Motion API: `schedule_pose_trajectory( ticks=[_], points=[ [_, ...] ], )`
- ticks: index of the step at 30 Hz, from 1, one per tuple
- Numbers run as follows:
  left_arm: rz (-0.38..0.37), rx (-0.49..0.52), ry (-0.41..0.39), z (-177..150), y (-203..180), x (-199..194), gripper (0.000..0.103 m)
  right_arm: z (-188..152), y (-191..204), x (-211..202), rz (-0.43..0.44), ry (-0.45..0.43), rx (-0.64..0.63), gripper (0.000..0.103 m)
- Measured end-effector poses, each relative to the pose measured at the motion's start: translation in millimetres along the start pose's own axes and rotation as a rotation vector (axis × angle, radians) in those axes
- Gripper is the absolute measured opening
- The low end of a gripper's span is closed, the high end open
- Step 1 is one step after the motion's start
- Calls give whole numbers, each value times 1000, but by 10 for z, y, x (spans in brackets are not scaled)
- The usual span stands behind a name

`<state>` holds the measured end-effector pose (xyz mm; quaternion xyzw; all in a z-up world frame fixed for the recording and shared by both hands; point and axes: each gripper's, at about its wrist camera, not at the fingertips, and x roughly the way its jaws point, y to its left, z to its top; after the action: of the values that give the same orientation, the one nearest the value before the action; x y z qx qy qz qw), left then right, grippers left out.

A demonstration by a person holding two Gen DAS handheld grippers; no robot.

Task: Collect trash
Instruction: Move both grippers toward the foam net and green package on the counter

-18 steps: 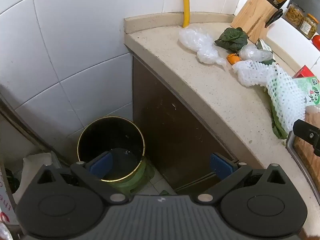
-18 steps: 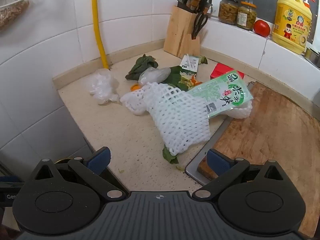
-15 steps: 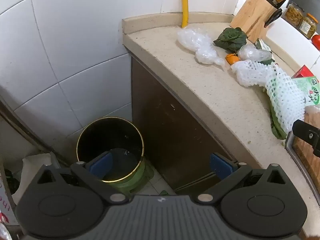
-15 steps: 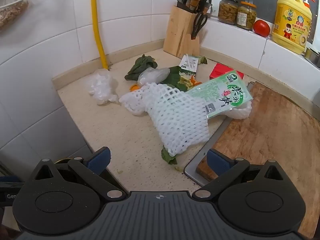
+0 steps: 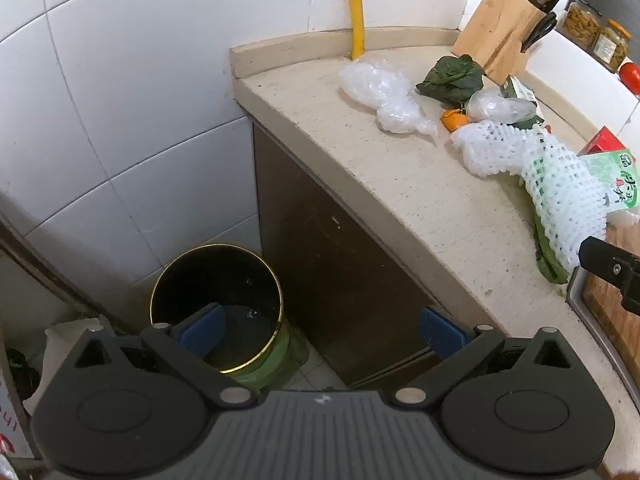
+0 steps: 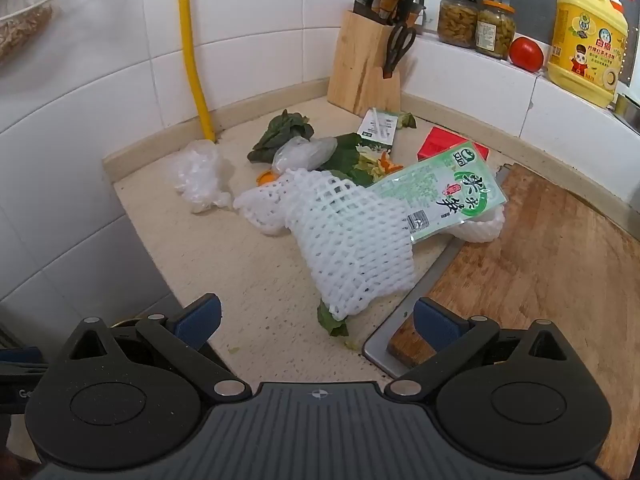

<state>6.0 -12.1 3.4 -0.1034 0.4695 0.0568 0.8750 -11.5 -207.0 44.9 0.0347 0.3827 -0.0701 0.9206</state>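
Trash lies heaped on the beige counter [image 6: 248, 280]: a white foam net [image 6: 344, 240], a green printed packet [image 6: 440, 196], a crumpled clear bag [image 6: 200, 176], green leaves [image 6: 284, 132], peelings and a red box [image 6: 444, 142]. The same net [image 5: 560, 196] and clear bag [image 5: 384, 92] show in the left wrist view. A round dark bin [image 5: 218, 304] with a gold rim stands on the floor beside the cabinet. My left gripper [image 5: 322, 330] hangs open above the bin, empty. My right gripper [image 6: 316, 320] is open and empty just short of the net.
A wooden cutting board [image 6: 540, 272] in a metal tray fills the right of the counter. A knife block [image 6: 372, 64], jars, a tomato and a yellow bottle [image 6: 586, 36] stand at the back. A yellow pipe [image 6: 192, 52] runs up the tiled wall. A dark cabinet [image 5: 340, 264] sits under the counter.
Both views have shifted only slightly; the right gripper has edged a little closer to the net. Both stay open and empty.
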Motion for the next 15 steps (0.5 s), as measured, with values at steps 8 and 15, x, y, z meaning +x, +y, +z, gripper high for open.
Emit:
schedule_pose_trajectory(
  ticks=[8, 15],
  points=[
    [-13, 31, -5, 114, -122, 53, 100, 62, -131, 68, -3, -4, 14, 103],
    [-29, 67, -24, 218, -299, 93, 100, 121, -273, 144, -17, -8, 32, 103]
  ],
)
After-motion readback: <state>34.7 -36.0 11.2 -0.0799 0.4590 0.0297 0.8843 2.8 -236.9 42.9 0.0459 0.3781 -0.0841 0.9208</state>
